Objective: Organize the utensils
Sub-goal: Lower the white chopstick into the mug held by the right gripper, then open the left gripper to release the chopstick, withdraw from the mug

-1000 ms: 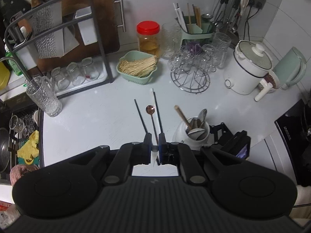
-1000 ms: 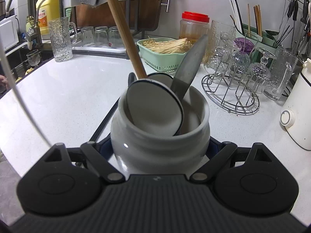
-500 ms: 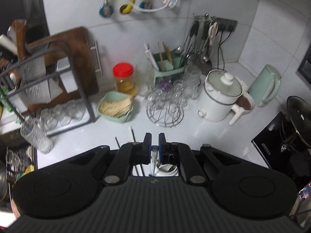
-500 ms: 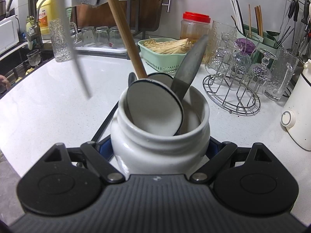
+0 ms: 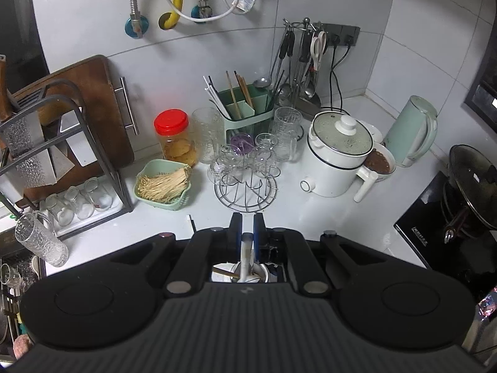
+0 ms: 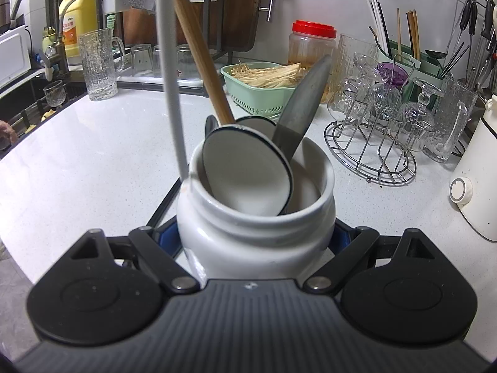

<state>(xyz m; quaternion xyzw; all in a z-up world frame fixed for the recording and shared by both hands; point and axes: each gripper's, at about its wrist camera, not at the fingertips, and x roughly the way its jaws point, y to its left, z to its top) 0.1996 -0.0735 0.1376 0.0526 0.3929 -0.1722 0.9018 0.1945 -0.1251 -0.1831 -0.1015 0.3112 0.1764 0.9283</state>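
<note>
1. The right gripper (image 6: 256, 236) is clamped around a white jar (image 6: 256, 220) standing on the counter (image 6: 93, 143).
2. The left gripper (image 5: 247, 228), above the jar, pinches a white chopstick (image 6: 170, 77) whose lower tip sits at the jar's rim.
3. A wooden-handled spoon (image 6: 245, 174) and a grey spoon (image 6: 301, 105) stand in the jar.

text: none legible | yellow bottle (image 6: 75, 18) label: blurred | cooktop (image 5: 435, 233) marking: too small

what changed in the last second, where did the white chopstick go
The left tool, shut on the white chopstick, lifted it off the counter and over the white jar; its lower end now sits at the jar's left rim. The right tool kept its grip on the jar, unmoved.
</note>
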